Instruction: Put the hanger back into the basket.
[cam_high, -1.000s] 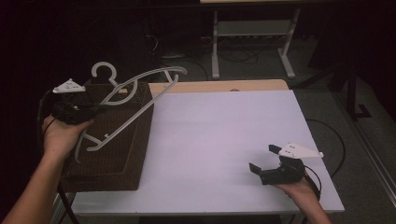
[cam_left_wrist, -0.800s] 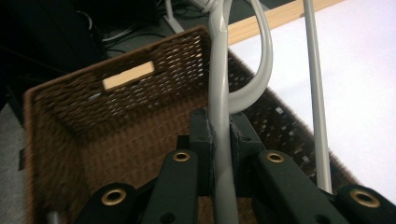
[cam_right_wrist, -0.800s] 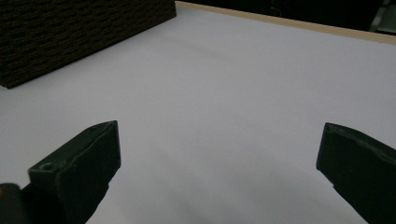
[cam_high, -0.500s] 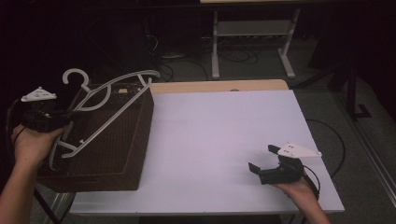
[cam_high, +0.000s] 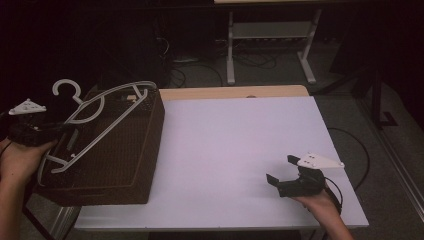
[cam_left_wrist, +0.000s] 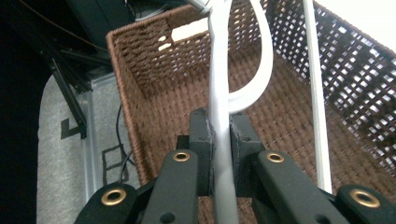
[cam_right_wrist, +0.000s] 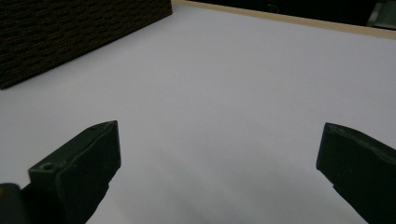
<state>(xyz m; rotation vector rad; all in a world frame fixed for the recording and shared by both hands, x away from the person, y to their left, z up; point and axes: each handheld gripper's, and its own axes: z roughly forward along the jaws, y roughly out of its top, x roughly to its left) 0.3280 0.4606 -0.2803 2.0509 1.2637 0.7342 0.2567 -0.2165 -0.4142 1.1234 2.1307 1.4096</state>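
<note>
Broad white table (cam_high: 240, 150), pale wooden strip along its far edge, dark floor with cables and a metal stand beyond

On the table's left end, partly overhanging its left edge: large brown woven basket (cam_high: 107, 150), open-topped, side wall facing the white surface; seen from inside in the left gripper view (cam_left_wrist: 163, 70), weave dense on the floor, open lattice on the right wall

Across the basket's open top: white plastic hanger (cam_high: 95, 125), tilted, hook end up and toward the far left, shoulders running toward the basket's far right corner, lower bar nearer the front; close up in the left gripper view (cam_left_wrist: 219, 93), one arm straight up the middle, another curving off to the right, a thin bar apart at the right

At the basket's left rim: left gripper (cam_high: 37, 132), in a hand at the picture's left edge, grey plate on top; jaws pressed together on the hanger's arm, pads flat against both sides (cam_left_wrist: 219, 140)

Near the table's front right corner, well apart from basket and hanger: right gripper (cam_high: 282, 172), in a hand from below, resting low over bare white; jaws spread wide with nothing between (cam_right_wrist: 219, 158)
</note>
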